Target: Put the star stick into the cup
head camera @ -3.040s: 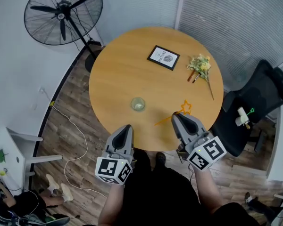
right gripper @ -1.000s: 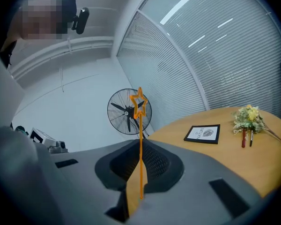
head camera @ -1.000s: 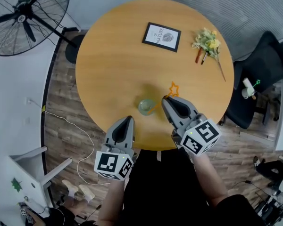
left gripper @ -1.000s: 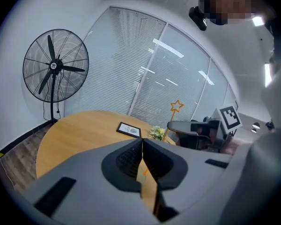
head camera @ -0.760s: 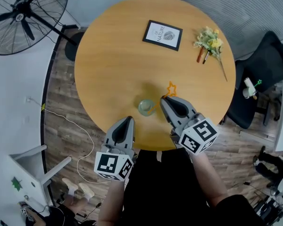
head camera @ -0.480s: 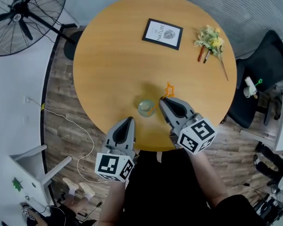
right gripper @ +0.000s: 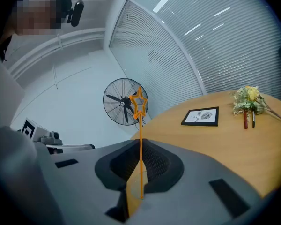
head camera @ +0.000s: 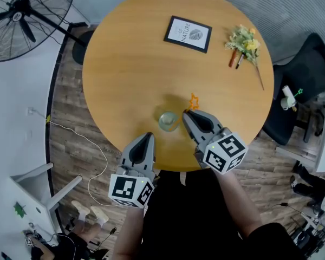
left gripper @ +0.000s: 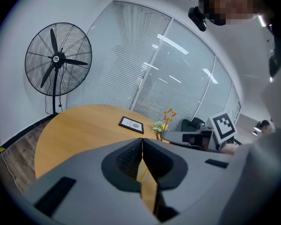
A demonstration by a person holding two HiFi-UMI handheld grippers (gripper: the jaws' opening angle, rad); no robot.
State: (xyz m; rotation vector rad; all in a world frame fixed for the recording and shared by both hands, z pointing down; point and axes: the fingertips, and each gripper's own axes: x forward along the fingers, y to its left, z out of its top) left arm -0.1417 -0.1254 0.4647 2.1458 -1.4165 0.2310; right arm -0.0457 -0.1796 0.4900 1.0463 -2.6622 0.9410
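Note:
The orange star stick [head camera: 194, 102] stands nearly upright in my right gripper [head camera: 187, 116], which is shut on its shaft just right of the clear glass cup [head camera: 168, 121]. In the right gripper view the stick [right gripper: 141, 144] rises from between the closed jaws, star on top. My left gripper [head camera: 145, 138] hovers at the near table edge, below and left of the cup, shut with nothing in it [left gripper: 143, 142]. From there I see the star [left gripper: 169, 115] above the right gripper's body [left gripper: 192, 137]. The stick's lower end is hidden by the jaws.
The round wooden table [head camera: 130, 64] carries a framed picture [head camera: 187, 33] at the back and a flower bunch [head camera: 242, 41] with pens at the back right. A standing fan [head camera: 21, 15] is on the left, a black chair [head camera: 309, 64] on the right.
Three seconds ago the stick lay on the table by the right gripper. Now it is lifted and has moved left to the cup's side, standing more upright. The left gripper has barely moved.

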